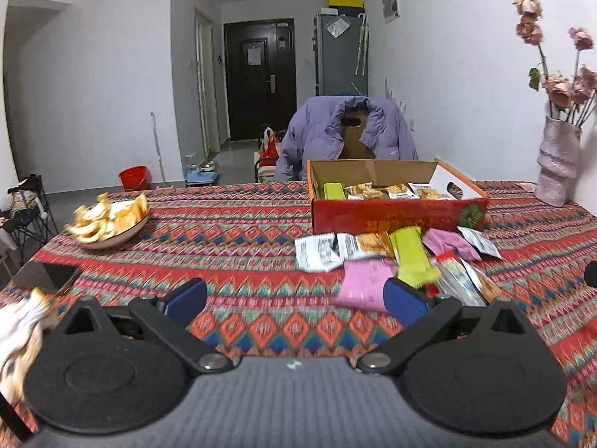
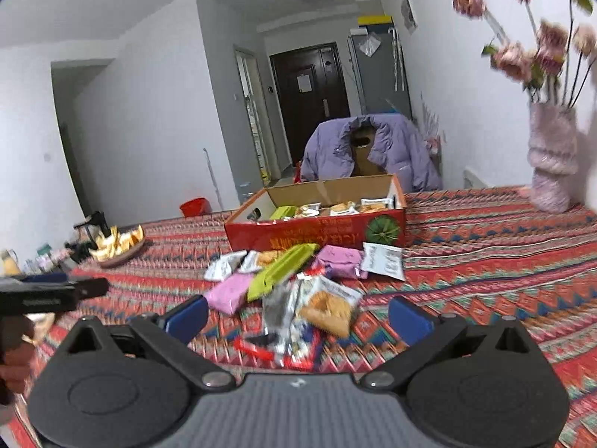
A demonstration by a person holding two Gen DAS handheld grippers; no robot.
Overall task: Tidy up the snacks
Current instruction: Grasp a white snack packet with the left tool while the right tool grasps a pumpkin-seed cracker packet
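Both your grippers are spread wide, nothing between the blue pads. Your left gripper (image 1: 294,300) hangs over bare patterned tablecloth (image 1: 242,231), just left of the snack pile (image 1: 395,261). Your right gripper (image 2: 298,313) hovers over the pile's near edge, above a biscuit packet (image 2: 328,310). The loose packets lie just in front of the red cardboard box (image 2: 317,229), which already holds several. A plate of orange peel (image 1: 112,220) sits far left.
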